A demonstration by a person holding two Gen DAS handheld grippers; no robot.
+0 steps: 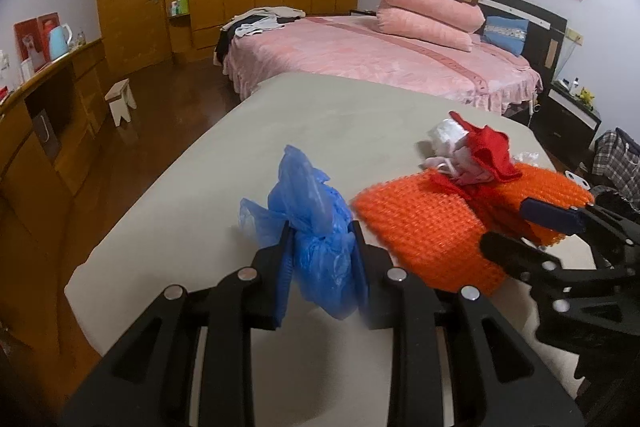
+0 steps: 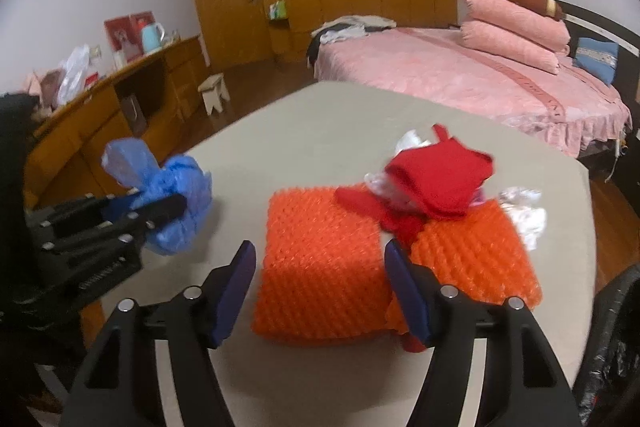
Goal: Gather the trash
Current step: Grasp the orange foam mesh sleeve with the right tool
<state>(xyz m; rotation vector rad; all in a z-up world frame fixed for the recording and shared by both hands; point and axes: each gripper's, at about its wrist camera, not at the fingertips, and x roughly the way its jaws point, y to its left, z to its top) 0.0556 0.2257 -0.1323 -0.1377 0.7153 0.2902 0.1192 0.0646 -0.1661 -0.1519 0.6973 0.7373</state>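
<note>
The left gripper (image 1: 320, 247) is gripping a crumpled blue plastic bag (image 1: 316, 227), its jaws pinching it narrowly and holding it clear of the desk (image 1: 320, 107). The right gripper (image 2: 320, 291) is hanging over the orange mesh (image 2: 320, 267), jaws standing wide astride its near edge, not pressing it. The pick-up is underway; next, those jaws likely need lowering and closing on the mesh.
</note>
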